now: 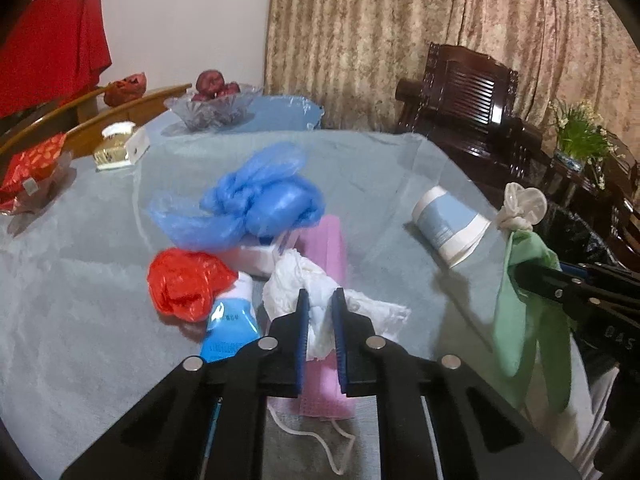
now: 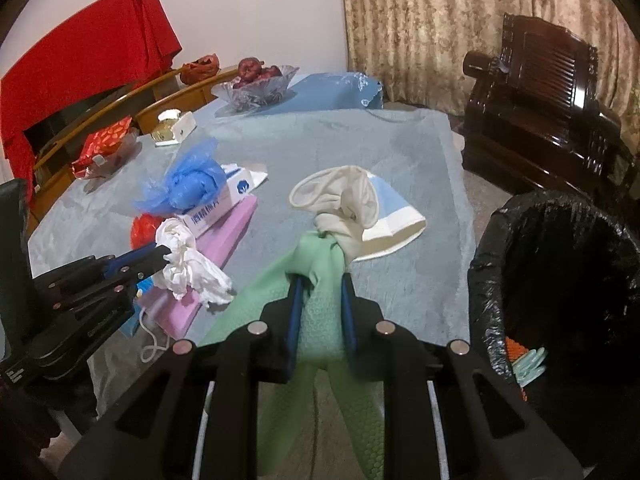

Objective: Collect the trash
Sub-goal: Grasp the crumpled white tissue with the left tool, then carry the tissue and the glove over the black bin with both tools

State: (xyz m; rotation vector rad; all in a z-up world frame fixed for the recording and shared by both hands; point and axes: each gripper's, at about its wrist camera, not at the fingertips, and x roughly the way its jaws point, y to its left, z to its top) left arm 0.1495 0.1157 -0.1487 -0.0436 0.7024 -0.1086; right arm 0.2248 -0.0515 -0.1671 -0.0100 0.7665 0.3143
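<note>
In the left wrist view, our left hand-held gripper (image 1: 320,300) is clenched on the crumpled white tissue (image 1: 304,280), which lies on the table (image 1: 80,300) just beside the pink mask (image 1: 326,248), likely so we can lift it clear of the pile. In the right wrist view, our right hand-held gripper (image 2: 320,284) grasps the green glove (image 2: 320,320) near the black-lined bin (image 2: 492,264), probably to drop it in.

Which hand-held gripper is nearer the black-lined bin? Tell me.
Right. The right hand-held gripper, holding the green glove, is beside the bin; the left hand-held gripper is farther off, on the white tissue.
</note>
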